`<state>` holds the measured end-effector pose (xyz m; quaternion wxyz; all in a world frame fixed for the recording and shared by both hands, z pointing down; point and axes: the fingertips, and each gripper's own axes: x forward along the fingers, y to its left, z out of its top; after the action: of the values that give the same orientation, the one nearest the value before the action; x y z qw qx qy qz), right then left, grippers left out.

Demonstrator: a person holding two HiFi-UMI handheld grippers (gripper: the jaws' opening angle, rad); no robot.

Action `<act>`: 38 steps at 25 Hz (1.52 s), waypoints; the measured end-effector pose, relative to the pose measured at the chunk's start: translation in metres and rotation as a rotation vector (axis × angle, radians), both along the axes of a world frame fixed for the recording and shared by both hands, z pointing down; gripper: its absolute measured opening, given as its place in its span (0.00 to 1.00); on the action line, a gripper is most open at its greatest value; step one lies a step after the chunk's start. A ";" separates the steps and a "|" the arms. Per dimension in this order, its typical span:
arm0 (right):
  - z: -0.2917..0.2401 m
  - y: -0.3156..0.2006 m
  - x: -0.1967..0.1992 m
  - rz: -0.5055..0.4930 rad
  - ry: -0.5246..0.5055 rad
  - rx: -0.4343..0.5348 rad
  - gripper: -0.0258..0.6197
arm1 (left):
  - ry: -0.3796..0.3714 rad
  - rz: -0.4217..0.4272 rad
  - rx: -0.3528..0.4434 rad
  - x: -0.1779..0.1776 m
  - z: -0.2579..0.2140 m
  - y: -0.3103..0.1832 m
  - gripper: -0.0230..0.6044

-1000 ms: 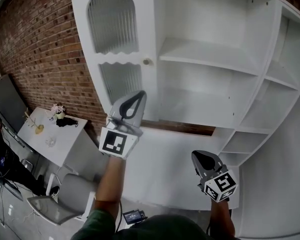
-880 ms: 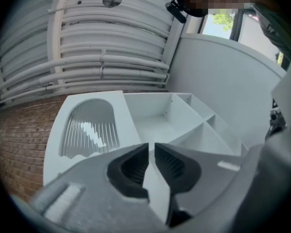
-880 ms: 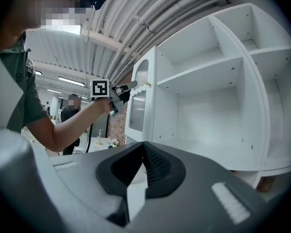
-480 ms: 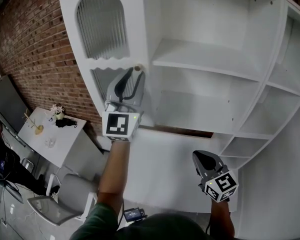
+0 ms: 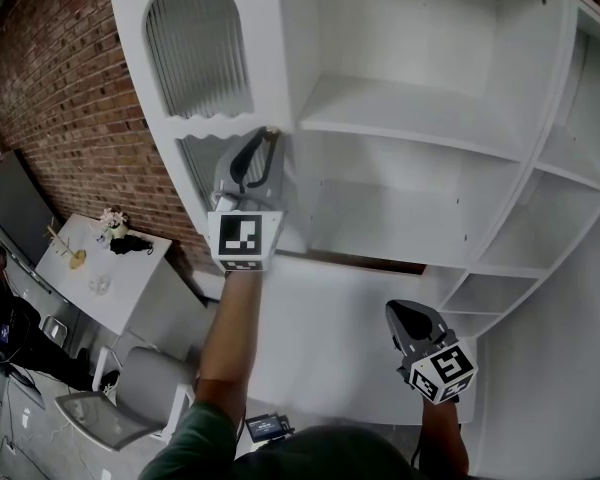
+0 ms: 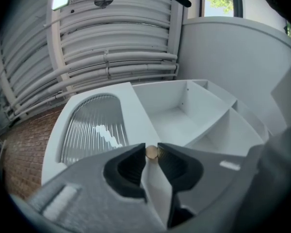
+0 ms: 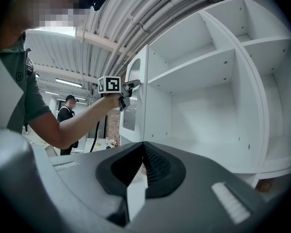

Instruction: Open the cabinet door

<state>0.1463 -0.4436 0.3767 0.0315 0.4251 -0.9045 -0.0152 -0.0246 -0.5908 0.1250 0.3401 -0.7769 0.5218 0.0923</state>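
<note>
From overhead, the left gripper (image 5: 263,146) is up at the small knob (image 5: 270,131) on the cabinet door (image 5: 200,58), left of the shelves (image 5: 410,118). Its own view shows its jaws, just closing, pinching that knob. The right gripper (image 5: 405,315) hangs low, and its view shows its jaws together and empty.

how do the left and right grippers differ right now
The left gripper is raised at the white cabinet door; the right gripper hangs low, apart from it. The left gripper's fingers have just been closing and pinch the small round brass knob; the right gripper's fingers are together, empty. Both carry black-and-white marker cubes.
</note>
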 end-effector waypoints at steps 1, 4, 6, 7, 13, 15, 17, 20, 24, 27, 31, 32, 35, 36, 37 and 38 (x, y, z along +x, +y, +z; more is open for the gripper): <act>0.001 0.000 0.000 0.001 -0.001 -0.002 0.05 | -0.002 0.000 0.001 0.000 0.000 0.000 0.16; 0.002 0.000 -0.001 0.001 -0.004 -0.003 0.05 | -0.010 0.002 -0.004 -0.001 0.001 0.000 0.16; 0.003 0.002 -0.001 0.000 -0.006 -0.004 0.05 | -0.014 0.006 -0.003 -0.002 0.001 0.004 0.15; 0.003 0.002 -0.001 0.001 -0.007 -0.006 0.05 | -0.014 0.009 -0.002 -0.002 0.000 0.006 0.15; 0.003 0.004 -0.005 -0.014 -0.008 0.004 0.05 | -0.016 0.038 -0.001 -0.009 0.001 0.027 0.16; 0.002 0.006 -0.008 -0.020 -0.009 0.005 0.05 | -0.009 0.059 -0.010 -0.015 0.002 0.037 0.16; -0.001 0.008 -0.012 -0.025 -0.010 0.011 0.05 | -0.004 0.089 -0.017 -0.021 0.001 0.047 0.16; -0.006 0.010 -0.014 -0.033 -0.010 0.027 0.05 | 0.002 0.127 -0.029 -0.030 0.002 0.064 0.16; -0.016 0.014 -0.015 -0.032 -0.014 0.048 0.05 | 0.034 0.207 -0.062 -0.045 0.002 0.084 0.16; -0.019 0.018 -0.015 -0.034 -0.012 0.056 0.05 | 0.028 0.244 -0.075 -0.055 0.003 0.099 0.16; -0.018 0.021 -0.019 -0.039 -0.011 0.055 0.05 | 0.024 0.274 -0.079 -0.068 0.003 0.116 0.16; -0.018 0.022 -0.020 -0.041 -0.012 0.053 0.05 | 0.021 0.274 -0.078 -0.073 0.003 0.120 0.16; -0.018 0.024 -0.025 -0.047 -0.005 0.059 0.05 | 0.022 0.265 -0.070 -0.087 0.002 0.133 0.16; -0.018 0.025 -0.027 -0.048 -0.004 0.060 0.05 | 0.026 0.261 -0.066 -0.093 0.001 0.138 0.16; -0.018 0.026 -0.028 -0.047 -0.003 0.059 0.05 | 0.029 0.255 -0.061 -0.099 0.001 0.143 0.16; -0.019 0.027 -0.029 -0.045 -0.003 0.057 0.05 | 0.031 0.248 -0.056 -0.105 0.001 0.148 0.17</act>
<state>0.1174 -0.4163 0.3581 0.0177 0.4053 -0.9131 -0.0413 -0.1294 -0.4431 0.1259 0.2964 -0.8430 0.4294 0.1309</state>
